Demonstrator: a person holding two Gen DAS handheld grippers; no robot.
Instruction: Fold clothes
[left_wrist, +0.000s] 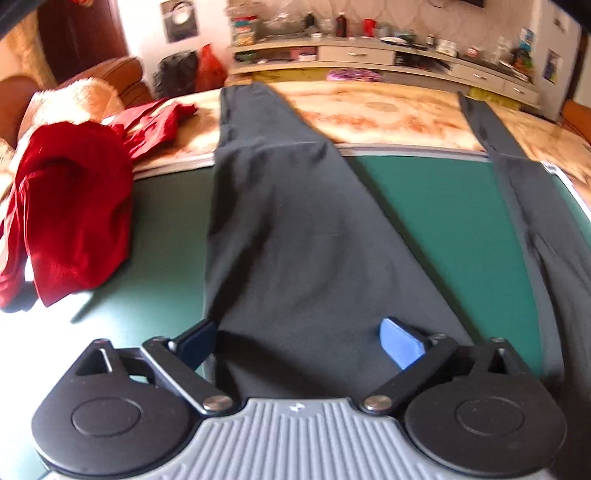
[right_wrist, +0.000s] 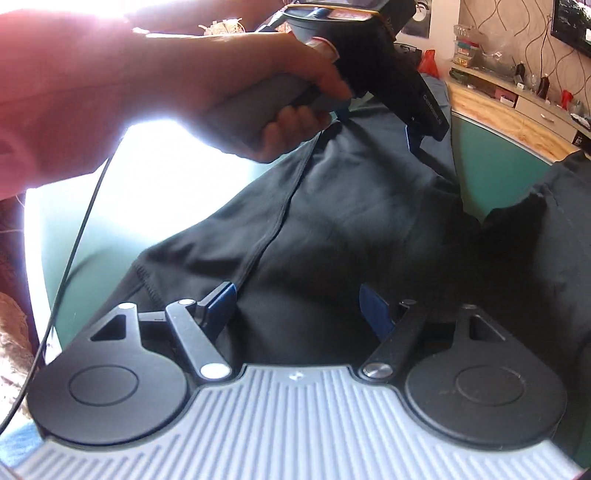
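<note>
On the green worktop (left_wrist: 443, 206), black leggings (left_wrist: 295, 229) lie spread, legs reaching to the far marble edge. The left hand-held gripper (left_wrist: 299, 343) hovers over the near cloth with its blue pads spread wide, clamping nothing. Only the left view shows a red garment (left_wrist: 70, 218) heaped at left. Only the right view shows the person's hand (right_wrist: 229, 92) gripping that tool, and the right hand-held gripper (right_wrist: 299, 310), jaws likewise apart above the leggings' seam.
</note>
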